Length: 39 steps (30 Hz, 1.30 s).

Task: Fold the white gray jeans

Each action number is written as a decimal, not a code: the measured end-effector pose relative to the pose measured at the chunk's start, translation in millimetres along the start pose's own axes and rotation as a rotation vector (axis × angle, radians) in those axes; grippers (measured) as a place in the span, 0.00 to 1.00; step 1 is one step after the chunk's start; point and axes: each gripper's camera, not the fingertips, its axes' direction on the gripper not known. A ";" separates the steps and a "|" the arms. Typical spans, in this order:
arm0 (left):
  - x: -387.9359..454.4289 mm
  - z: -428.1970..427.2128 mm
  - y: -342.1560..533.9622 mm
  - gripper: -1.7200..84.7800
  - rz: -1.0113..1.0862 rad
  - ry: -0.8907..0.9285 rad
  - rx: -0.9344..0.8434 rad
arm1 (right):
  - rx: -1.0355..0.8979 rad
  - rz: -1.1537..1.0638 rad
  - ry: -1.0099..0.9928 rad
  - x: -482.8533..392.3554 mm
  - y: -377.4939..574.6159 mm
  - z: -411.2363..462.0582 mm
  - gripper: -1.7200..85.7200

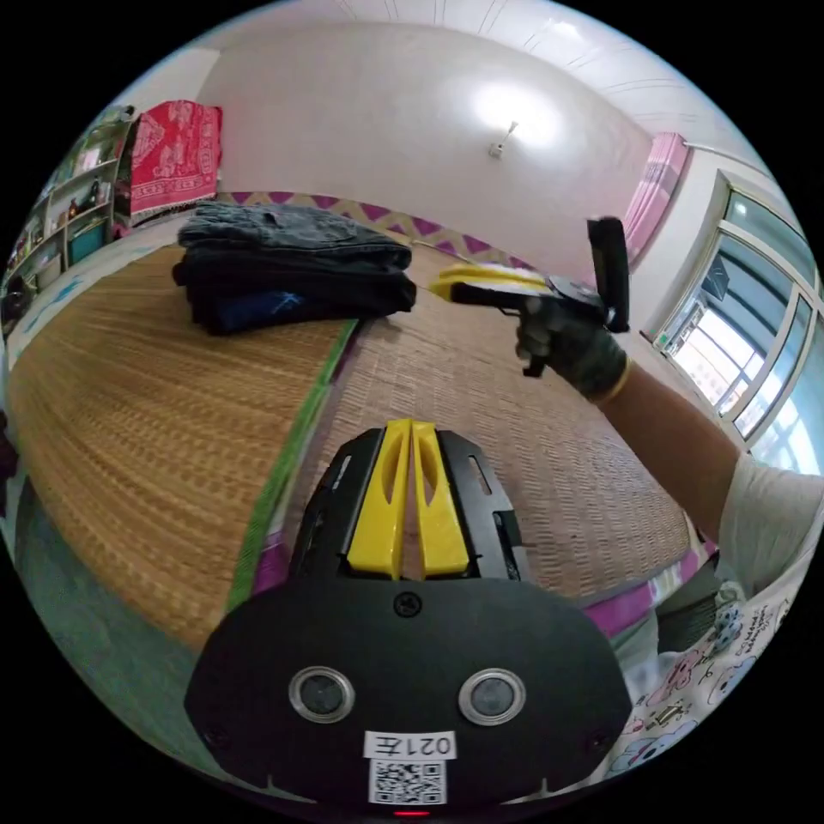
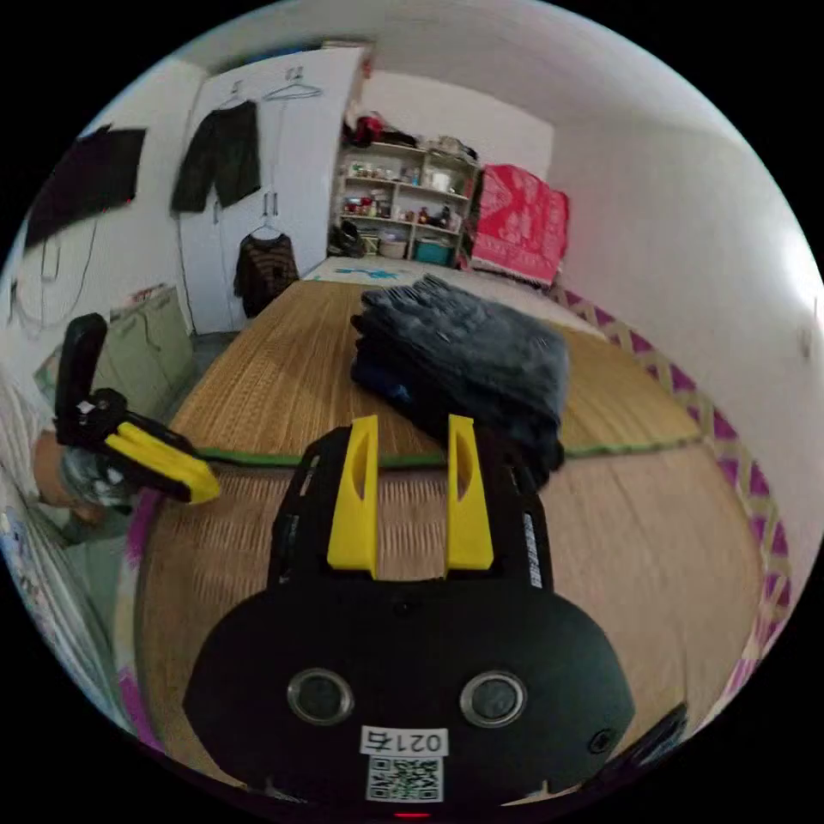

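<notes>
A stack of folded dark clothes [image 1: 292,275] lies on the woven mat, topped by a folded gray denim piece [image 1: 287,227]. My left gripper [image 1: 410,427] hovers over bare mat short of the stack, its yellow jaws shut with nothing between them. My right gripper [image 1: 442,287], held by a gloved hand [image 1: 571,343], hangs beside the stack's right end. In the right gripper view, the right gripper [image 2: 413,425] stands open and empty, just short of the same stack [image 2: 463,369]. The left gripper [image 2: 204,489] appears there at the left, jaws together.
The woven mat [image 1: 154,429] covers a bed, with a green seam [image 1: 296,438] across it and a purple edge. A shelf unit [image 2: 403,215], a red cloth [image 2: 519,223] and hanging garments [image 2: 219,154] stand along the far walls. A window [image 1: 755,343] is at the right.
</notes>
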 end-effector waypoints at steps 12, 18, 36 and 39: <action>-74.6 -78.5 7.7 0.01 -0.056 -0.015 0.018 | -0.096 -0.336 0.122 -94.5 -154.7 172.0 0.16; -100.8 -110.5 0.5 0.01 -0.061 -0.006 0.021 | -0.111 -0.347 0.135 -109.0 -173.9 196.0 0.09; -226.3 -148.1 -79.8 0.16 -0.608 0.614 0.249 | -0.104 -0.160 0.019 -125.8 -69.6 11.2 0.02; -237.4 -138.1 -49.8 0.18 -0.709 0.736 0.273 | -0.112 -0.106 0.000 -141.7 -46.0 -15.8 0.02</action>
